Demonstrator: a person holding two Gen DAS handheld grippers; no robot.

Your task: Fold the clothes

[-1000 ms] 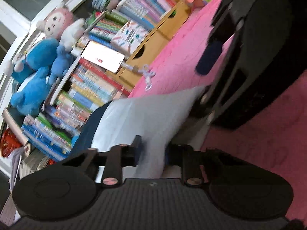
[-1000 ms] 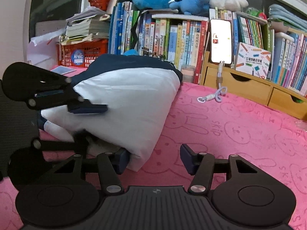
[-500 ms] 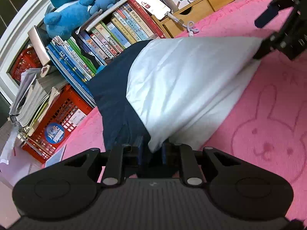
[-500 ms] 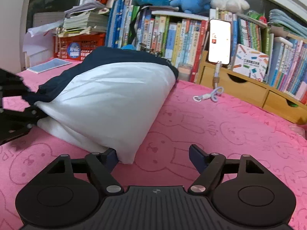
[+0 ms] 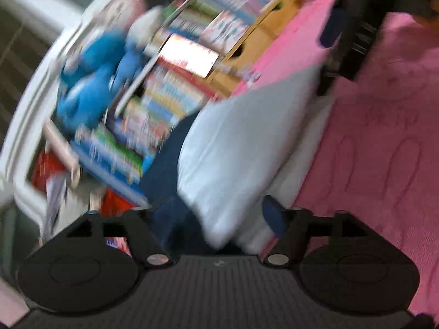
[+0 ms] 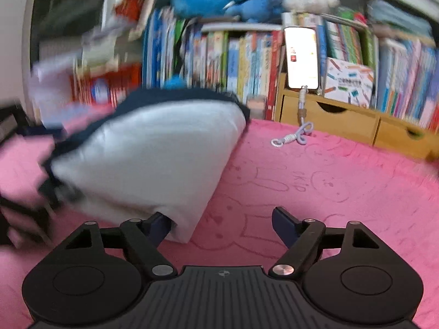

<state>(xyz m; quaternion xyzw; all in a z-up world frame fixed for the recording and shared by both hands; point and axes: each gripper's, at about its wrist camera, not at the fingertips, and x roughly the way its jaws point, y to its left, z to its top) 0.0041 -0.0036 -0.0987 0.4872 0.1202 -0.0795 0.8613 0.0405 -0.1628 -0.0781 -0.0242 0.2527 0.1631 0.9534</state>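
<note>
Garment (image 6: pixel 153 159), white over navy, folded on the pink cover (image 6: pixel 329 186), long axis running between both grippers. Left gripper (image 5: pixel 216 213): jaws just opened, a corner between them, unpressed. Right gripper (image 6: pixel 219 219): open, empty, garment at its left finger.

Motion blur smeared the left wrist view; the books (image 5: pixel 153 126) on the shelf were streaks of colour, their titles unreadable; the blue plush toys (image 5: pixel 90 82) had no clear outline; the right gripper (image 5: pixel 354 27) was a dark shape cut off by the top edge. In the right wrist view the folded garment (image 6: pixel 153 159) blurred at its left end, and the left gripper (image 6: pixel 16 213) there was a dark smear, cropped by the frame.
</note>
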